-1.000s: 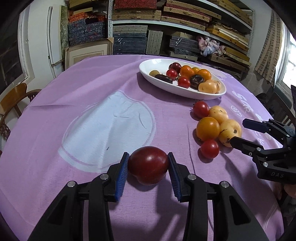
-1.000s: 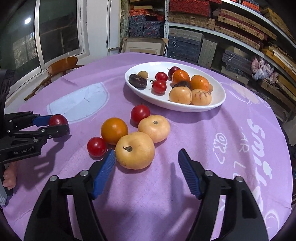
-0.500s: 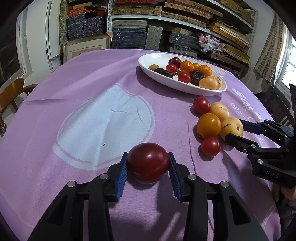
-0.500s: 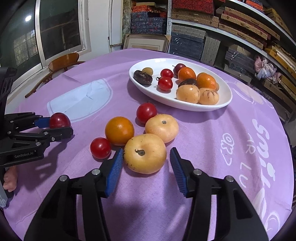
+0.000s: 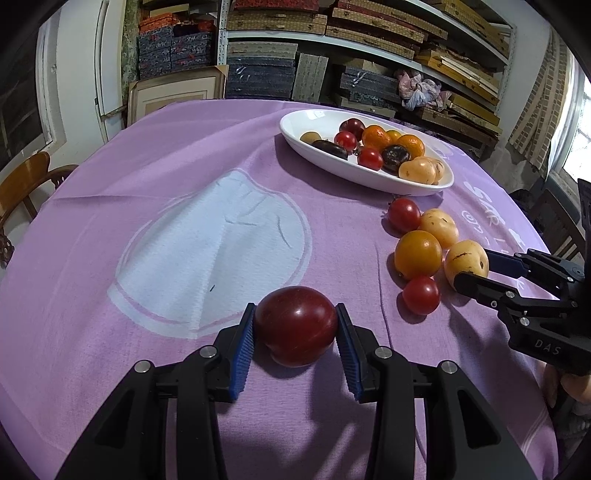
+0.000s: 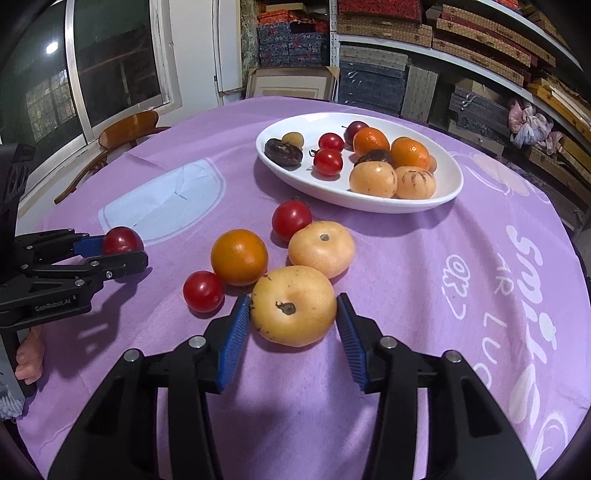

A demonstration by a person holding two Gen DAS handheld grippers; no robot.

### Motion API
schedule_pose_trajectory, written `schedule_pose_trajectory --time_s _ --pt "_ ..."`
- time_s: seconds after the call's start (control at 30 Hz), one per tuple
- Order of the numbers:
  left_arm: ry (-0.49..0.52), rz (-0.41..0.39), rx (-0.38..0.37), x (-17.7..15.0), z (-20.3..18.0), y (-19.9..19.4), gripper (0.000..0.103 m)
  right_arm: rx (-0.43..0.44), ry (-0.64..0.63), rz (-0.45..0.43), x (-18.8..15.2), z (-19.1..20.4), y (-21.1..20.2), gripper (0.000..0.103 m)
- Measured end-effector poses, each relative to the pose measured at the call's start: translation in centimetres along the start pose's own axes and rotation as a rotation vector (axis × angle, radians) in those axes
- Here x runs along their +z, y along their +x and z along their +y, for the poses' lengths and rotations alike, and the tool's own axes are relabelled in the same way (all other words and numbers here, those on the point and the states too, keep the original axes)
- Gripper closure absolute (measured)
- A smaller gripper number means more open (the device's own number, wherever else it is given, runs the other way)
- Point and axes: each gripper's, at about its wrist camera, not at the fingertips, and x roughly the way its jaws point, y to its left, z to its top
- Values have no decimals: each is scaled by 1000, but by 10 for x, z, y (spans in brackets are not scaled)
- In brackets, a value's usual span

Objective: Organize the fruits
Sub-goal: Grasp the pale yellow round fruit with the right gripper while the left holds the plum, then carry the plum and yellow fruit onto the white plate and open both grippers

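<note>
My left gripper (image 5: 295, 317) is shut on a dark red round fruit (image 5: 295, 332) that rests low on the purple cloth; both blue pads press its sides. The right wrist view shows this same gripper (image 6: 118, 253) at the left edge. The jaws of my right gripper (image 6: 293, 302) are closing on a large yellow fruit (image 6: 293, 314), and its pads touch both flanks. Beside that fruit lie an orange tomato (image 6: 239, 256), a small red tomato (image 6: 203, 291), a pale yellow fruit (image 6: 321, 247) and another red tomato (image 6: 291, 219). The white oval dish (image 6: 369, 206) behind them holds several fruits.
A pale patch (image 5: 214, 251) is printed on the cloth left of centre. A wooden chair (image 6: 125, 129) stands beyond the table's far left edge. Shelves of stacked boxes (image 5: 332, 22) fill the back wall. A person's fingers (image 6: 29, 358) show under the left gripper.
The right gripper's jaws have narrowed from wide apart to touching the yellow fruit on both sides. The left gripper has kept its hold on the dark red fruit.
</note>
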Motion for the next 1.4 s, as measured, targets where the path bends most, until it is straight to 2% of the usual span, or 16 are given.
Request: schedule_pose_trajectory --time_s 0.23,0.37,0.6,0.73,0.9,1.1,1.27,1.4 --pt "11 -16 -10 0 -2 -4 61 -5 21 -2 -3 -6 -2 56" --pt "13 -18 -8 0 -3 -4 61 -10 39 -42 0 -10 -14 56" --pt "72 -46 55 4 -16 -7 61 -14 68 -75 3 -17 -27 56" --pt "103 -48 59 15 -24 -6 61 -18 95 -101 4 -25 -36 56" --pt "131 -84 54 51 -33 -7 61 -14 148 -134 15 -43 -49 56" --pt "113 -116 8 111 -49 6 61 -72 165 -158 55 -65 -52 56" --pt "108 -108 12 153 -61 40 61 -88 172 -166 92 -76 -31 56" --pt "93 -65 31 187 -60 77 61 -76 125 -144 114 -66 -1 56"
